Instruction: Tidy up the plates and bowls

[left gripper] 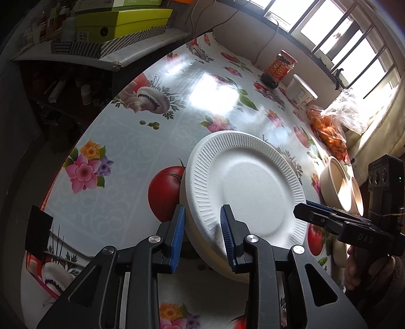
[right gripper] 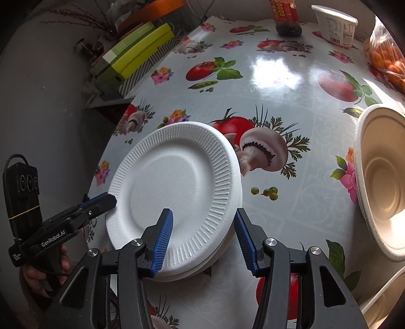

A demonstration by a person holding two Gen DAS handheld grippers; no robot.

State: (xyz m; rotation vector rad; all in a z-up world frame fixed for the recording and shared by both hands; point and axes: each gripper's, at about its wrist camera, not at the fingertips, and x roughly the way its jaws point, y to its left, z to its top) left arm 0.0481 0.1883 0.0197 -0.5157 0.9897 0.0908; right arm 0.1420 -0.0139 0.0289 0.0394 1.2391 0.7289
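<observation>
My table (right gripper: 278,83) wears a glossy cloth printed with tomatoes, mushrooms and flowers. Lower centre of my right view, a stack of white foam plates (right gripper: 174,187) sits on it; at the right edge, a beige bowl (right gripper: 382,182). Along the top: a dark sauce jar (right gripper: 286,17), a white tub (right gripper: 336,25), and a bag of orange fruit (right gripper: 387,58) upper right.

"DAS" is printed on the right gripper (left gripper: 312,211); "GenRobot.AI" is printed on the left gripper (right gripper: 102,201)
</observation>
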